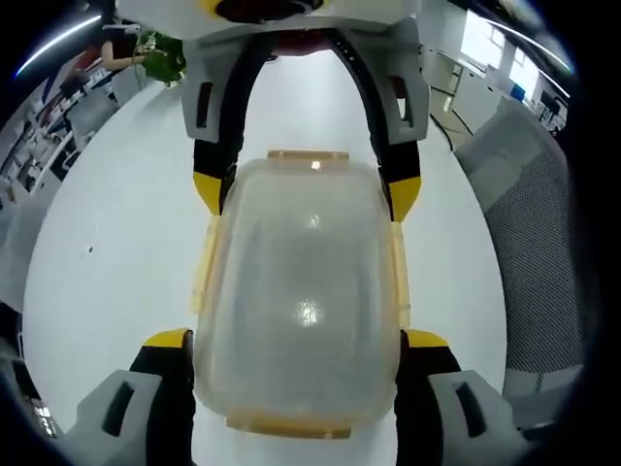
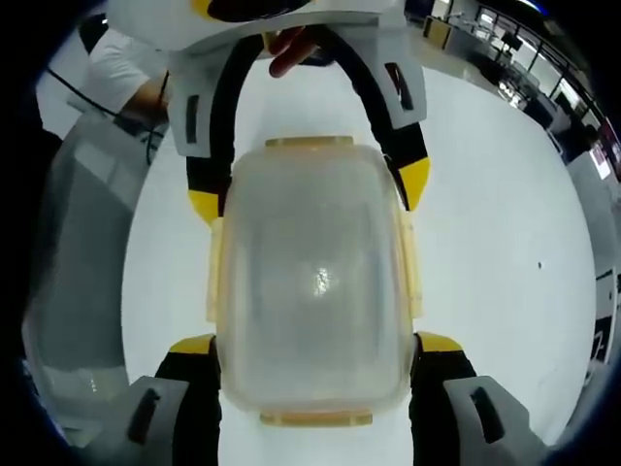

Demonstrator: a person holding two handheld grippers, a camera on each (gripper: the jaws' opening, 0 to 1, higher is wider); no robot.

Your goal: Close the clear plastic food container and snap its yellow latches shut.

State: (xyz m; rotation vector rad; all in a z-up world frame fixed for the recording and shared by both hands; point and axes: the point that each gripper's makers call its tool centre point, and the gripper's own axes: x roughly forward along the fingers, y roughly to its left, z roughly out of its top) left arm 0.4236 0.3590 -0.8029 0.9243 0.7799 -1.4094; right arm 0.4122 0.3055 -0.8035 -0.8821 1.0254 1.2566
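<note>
The clear plastic container (image 1: pixel 301 282) lies on a white table (image 1: pixel 126 233) with its lid on. Pale yellow latches show at its near end (image 1: pixel 288 425), far end (image 1: pixel 308 154) and along both long sides (image 1: pixel 202 262); whether they are snapped down I cannot tell. My left gripper (image 1: pixel 299 340) straddles the near end, its yellow fingertips (image 1: pixel 170 340) against the container's sides. My right gripper (image 1: pixel 306 192) comes in from the top and clasps the far end. In the right gripper view the same container (image 2: pixel 315 282) sits between my right gripper (image 2: pixel 315 343) and the left gripper (image 2: pixel 309 192).
A grey mesh chair back (image 1: pixel 529 243) stands past the table's right edge. A green plant (image 1: pixel 163 56) and office desks lie beyond the table. A person's hand (image 2: pixel 296 44) and white sleeve (image 2: pixel 107 68) hold the left gripper.
</note>
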